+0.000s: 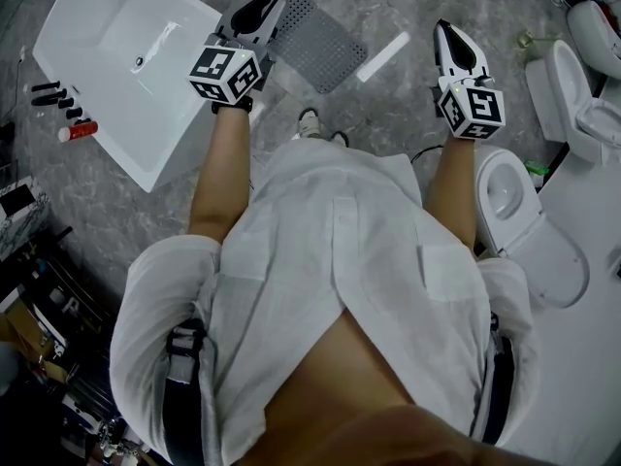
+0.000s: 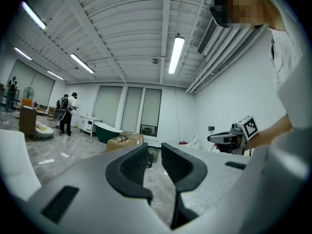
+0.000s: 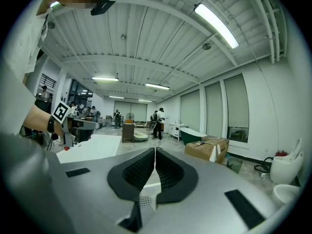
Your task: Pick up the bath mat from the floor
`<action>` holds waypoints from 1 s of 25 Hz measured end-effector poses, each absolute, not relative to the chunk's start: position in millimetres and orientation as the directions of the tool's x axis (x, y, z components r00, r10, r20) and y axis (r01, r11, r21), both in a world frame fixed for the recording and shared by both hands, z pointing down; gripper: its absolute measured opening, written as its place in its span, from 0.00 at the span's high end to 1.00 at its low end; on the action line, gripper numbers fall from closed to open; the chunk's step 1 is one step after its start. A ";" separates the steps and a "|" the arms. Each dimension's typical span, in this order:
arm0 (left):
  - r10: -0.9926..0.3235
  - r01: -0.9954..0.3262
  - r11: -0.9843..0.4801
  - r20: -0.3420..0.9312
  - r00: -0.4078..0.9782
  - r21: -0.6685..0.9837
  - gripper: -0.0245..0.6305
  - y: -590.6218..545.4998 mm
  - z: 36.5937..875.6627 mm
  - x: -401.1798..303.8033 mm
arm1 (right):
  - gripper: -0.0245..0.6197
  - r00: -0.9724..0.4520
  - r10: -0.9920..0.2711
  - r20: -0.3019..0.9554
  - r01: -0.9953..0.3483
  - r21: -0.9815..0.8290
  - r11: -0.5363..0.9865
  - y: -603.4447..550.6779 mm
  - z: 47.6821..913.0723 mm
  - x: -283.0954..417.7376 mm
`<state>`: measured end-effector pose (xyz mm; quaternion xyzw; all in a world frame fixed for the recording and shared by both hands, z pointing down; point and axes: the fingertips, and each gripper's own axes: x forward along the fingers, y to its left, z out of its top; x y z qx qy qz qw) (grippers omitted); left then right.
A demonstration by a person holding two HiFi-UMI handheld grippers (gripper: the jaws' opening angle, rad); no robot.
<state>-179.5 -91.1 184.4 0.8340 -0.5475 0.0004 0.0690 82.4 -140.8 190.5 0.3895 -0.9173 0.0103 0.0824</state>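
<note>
Two grippers are held up level in front of us, well clear of the floor, so neither carries anything. The left gripper (image 1: 267,6) is parted by a narrow slit and empty; the right gripper (image 1: 446,35) is pressed together and empty. The bath mat (image 1: 325,51) lies flat on the floor ahead, beside the bathtub (image 1: 107,66); we judge pickup not started.

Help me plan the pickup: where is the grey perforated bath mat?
Head view, top centre: the grey perforated bath mat lies flat on the marbled floor, right of the white bathtub, with the left gripper over its left edge.
</note>
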 end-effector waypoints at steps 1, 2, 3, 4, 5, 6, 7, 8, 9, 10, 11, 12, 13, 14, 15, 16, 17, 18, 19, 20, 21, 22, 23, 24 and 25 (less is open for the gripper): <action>-0.916 -0.915 -0.384 0.073 0.394 0.121 0.83 -94.6 185.6 -185.3 | 0.92 -0.685 -0.710 0.163 -0.714 0.046 0.699 -144.8 190.9 77.4; -0.920 -0.918 -0.376 0.070 0.386 0.128 0.82 -97.9 187.1 -191.0 | 0.92 -0.687 -0.707 0.169 -0.711 0.047 0.702 -148.5 192.0 72.7; -0.923 -0.920 -0.368 0.069 0.379 0.135 0.82 -101.4 188.9 -196.5 | 0.92 -0.690 -0.702 0.176 -0.707 0.047 0.706 -152.3 193.3 68.4; -0.925 -0.922 -0.361 0.068 0.373 0.139 0.81 -105.6 190.3 -201.8 | 0.92 -0.693 -0.698 0.182 -0.702 0.049 0.710 -156.8 194.3 64.1; -0.927 -0.924 -0.356 0.067 0.368 0.143 0.81 -110.9 191.4 -207.3 | 0.92 -0.696 -0.694 0.187 -0.698 0.051 0.714 -162.3 194.6 59.6; -0.929 -0.924 -0.352 0.067 0.364 0.146 0.81 -116.7 192.4 -213.0 | 0.92 -0.697 -0.691 0.190 -0.696 0.052 0.716 -168.4 194.2 54.7; -0.929 -0.925 -0.350 0.067 0.363 0.150 0.81 -122.7 193.5 -218.9 | 0.91 -0.698 -0.690 0.191 -0.695 0.052 0.717 -174.6 193.4 49.3; -0.929 -0.924 -0.350 0.069 0.363 0.153 0.80 -128.5 195.0 -224.3 | 0.92 -0.699 -0.689 0.193 -0.694 0.053 0.718 -180.4 192.9 43.9; -0.929 -0.924 -0.350 0.071 0.364 0.155 0.79 -133.9 197.0 -229.0 | 0.92 -0.699 -0.688 0.195 -0.692 0.055 0.719 -185.5 193.0 38.6; -0.928 -0.923 -0.350 0.073 0.365 0.159 0.79 -139.1 199.2 -233.0 | 0.92 -0.700 -0.686 0.199 -0.691 0.056 0.721 -190.2 193.6 33.9; -0.928 -0.922 -0.351 0.074 0.366 0.164 0.79 -144.1 201.3 -236.8 | 0.92 -0.700 -0.684 0.204 -0.689 0.058 0.722 -194.4 194.5 29.6; -0.928 -0.921 -0.350 0.074 0.366 0.170 0.79 -148.8 203.3 -240.6 | 0.92 -0.700 -0.683 0.209 -0.688 0.059 0.724 -198.1 195.6 25.5; -0.928 -0.920 -0.349 0.074 0.366 0.177 0.79 -153.1 205.3 -244.2 | 0.91 -0.700 -0.681 0.215 -0.686 0.062 0.725 -201.2 196.5 21.7; -0.927 -0.919 -0.350 0.074 0.368 0.182 0.79 -157.2 207.3 -247.4 | 0.92 -0.699 -0.680 0.220 -0.685 0.065 0.725 -204.0 197.3 18.2; -0.926 -0.917 -0.352 0.075 0.371 0.187 0.79 -161.2 209.2 -250.0 | 0.92 -0.698 -0.680 0.224 -0.685 0.067 0.725 -206.9 198.0 15.2; -0.924 -0.915 -0.354 0.076 0.374 0.191 0.79 -164.9 211.3 -252.0 | 0.92 -0.696 -0.681 0.227 -0.686 0.069 0.724 -209.6 198.8 13.0; -0.923 -0.914 -0.357 0.078 0.377 0.195 0.79 -168.2 213.6 -253.2 | 0.92 -0.694 -0.683 0.229 -0.688 0.071 0.723 -212.2 199.8 11.6; -0.921 -0.912 -0.360 0.081 0.381 0.199 0.79 -171.3 216.1 -253.7 | 0.91 -0.691 -0.685 0.231 -0.690 0.073 0.720 -214.5 201.2 11.0; -0.919 -0.910 -0.363 0.084 0.385 0.201 0.79 -174.4 218.8 -253.4 | 0.91 -0.689 -0.687 0.231 -0.692 0.073 0.719 -216.8 202.8 10.9; -0.917 -0.908 -0.366 0.088 0.389 0.203 0.79 -177.1 221.6 -252.6 | 0.91 -0.689 -0.687 0.231 -0.692 0.072 0.718 -218.7 204.7 11.0; -0.915 -0.907 -0.369 0.093 0.393 0.204 0.79 -179.1 224.5 -251.2 | 0.91 -0.689 -0.686 0.232 -0.692 0.071 0.719 -220.0 207.1 11.4; -0.913 -0.906 -0.371 0.099 0.396 0.205 0.79 -180.2 227.5 -249.1 | 0.92 -0.691 -0.684 0.234 -0.690 0.069 0.721 -220.9 210.0 12.2; -0.911 -0.905 -0.373 0.106 0.399 0.204 0.79 -180.8 230.7 -246.1 | 0.91 -0.693 -0.681 0.237 -0.688 0.066 0.723 -222.0 213.0 13.7; -0.908 -0.904 -0.374 0.115 0.402 0.204 0.79 -181.3 234.1 -242.5 | 0.91 -0.695 -0.678 0.239 -0.686 0.062 0.725 -223.6 216.0 15.8; -0.906 -0.904 -0.376 0.124 0.405 0.205 0.79 -182.2 237.8 -238.6 | 0.91 -0.697 -0.675 0.241 -0.684 0.058 0.727 -225.9 219.1 18.2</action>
